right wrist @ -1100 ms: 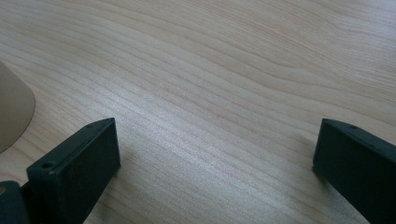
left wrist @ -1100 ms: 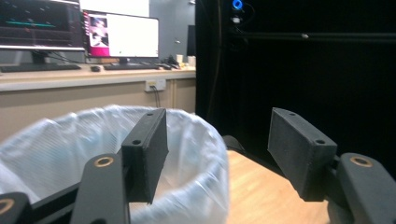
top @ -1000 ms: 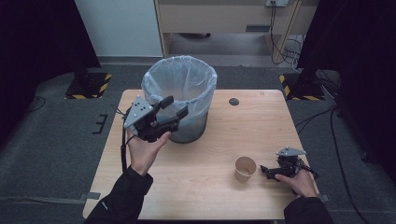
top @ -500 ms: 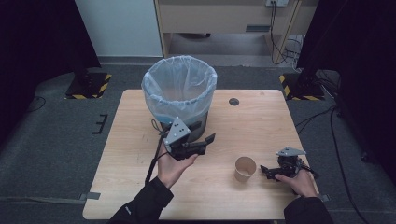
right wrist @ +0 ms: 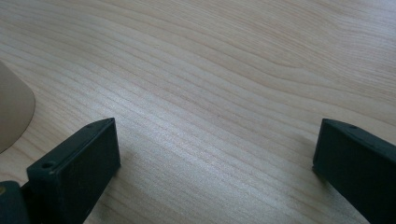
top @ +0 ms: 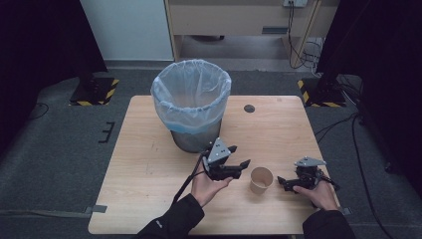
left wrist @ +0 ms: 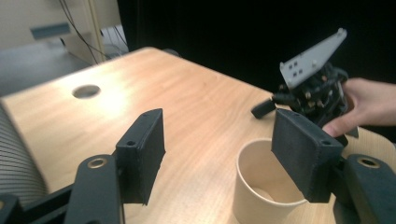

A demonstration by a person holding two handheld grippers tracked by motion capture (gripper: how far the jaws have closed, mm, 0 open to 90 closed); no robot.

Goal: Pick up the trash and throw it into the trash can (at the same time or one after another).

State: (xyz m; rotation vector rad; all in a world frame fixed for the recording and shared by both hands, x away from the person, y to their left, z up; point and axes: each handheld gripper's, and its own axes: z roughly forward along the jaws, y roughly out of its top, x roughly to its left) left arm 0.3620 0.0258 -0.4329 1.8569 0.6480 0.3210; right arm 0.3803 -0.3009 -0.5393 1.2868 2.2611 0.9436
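Cup stands upright on table. Left gripper just beside cup, jaws wide apart, holding nothing. Right gripper near cup's other side, jaws apart, empty.

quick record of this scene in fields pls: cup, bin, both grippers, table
cup: paper cup upright on the table, open and looking empty in the left gripper view
bin: grey bin with a pale blue liner, standing behind the cup
left gripper: left gripper with jaws open, close beside the cup on its left, nothing held
right gripper: right gripper resting low at the table, right of the cup, jaws open and empty
table: wooden table with a round hole near its far edge
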